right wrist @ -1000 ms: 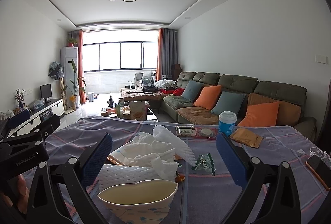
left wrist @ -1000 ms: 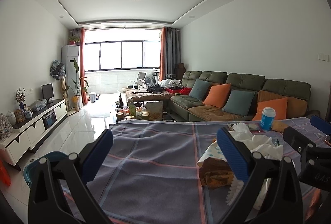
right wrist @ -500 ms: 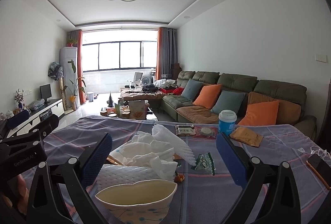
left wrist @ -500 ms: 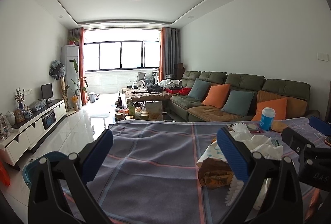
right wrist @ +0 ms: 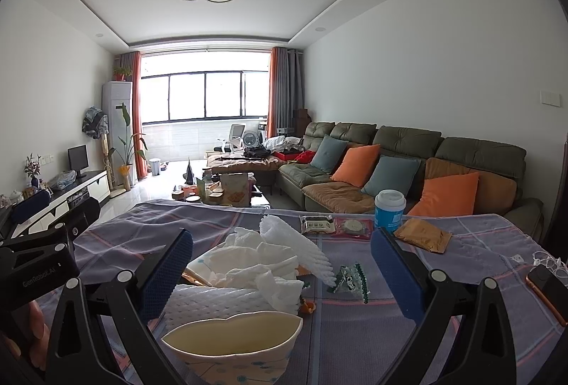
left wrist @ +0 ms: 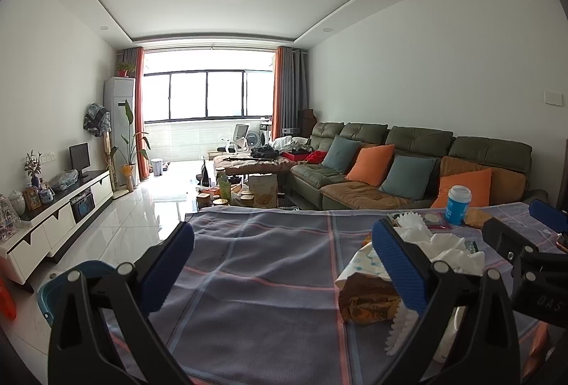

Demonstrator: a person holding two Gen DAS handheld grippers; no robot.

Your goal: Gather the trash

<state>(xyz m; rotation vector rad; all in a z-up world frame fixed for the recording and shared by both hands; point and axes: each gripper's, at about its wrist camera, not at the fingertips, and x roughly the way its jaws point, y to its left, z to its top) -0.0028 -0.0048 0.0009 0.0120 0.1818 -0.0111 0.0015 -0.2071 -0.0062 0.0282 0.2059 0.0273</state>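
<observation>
Trash lies in one heap on the counter [right wrist: 461, 278], which is covered with a grey-blue cloth with pink lines. In the right wrist view the heap sits low in the middle: crumpled white tissues [right wrist: 262, 264], a white foam net [right wrist: 294, 243] that leans toward 2 o'clock, and a squashed paper bowl [right wrist: 234, 346] at 6 o'clock, its mouth pointing to the camera. A small green wrapper [right wrist: 349, 280] lies just beside the tissues at 3 o'clock. Farther away, toward 1 o'clock, a blue cup [right wrist: 389, 210] with a white lid stands upright, with a brown packet [right wrist: 422, 235] near it and two flat snack packets [right wrist: 335, 225] to its left. A phone [right wrist: 548, 285] lies at the counter edge at 4 o'clock.

The right claw [right wrist: 282, 273] is spread wide and holds nothing; its blue pads stand on both sides of the heap, and I cannot tell if the left pad touches the tissues. The left claw [left wrist: 284, 264] is also spread wide and empty, over bare cloth. In the left wrist view the same heap [left wrist: 426, 257] is at 3 o'clock, partly behind the right finger, with a crumpled brown wrapper [left wrist: 365, 299] on its near side. A blue bin [left wrist: 67, 282] shows on the floor at 8 o'clock, beside the counter. A sofa [left wrist: 419, 140] with orange and teal cushions stands behind the counter
</observation>
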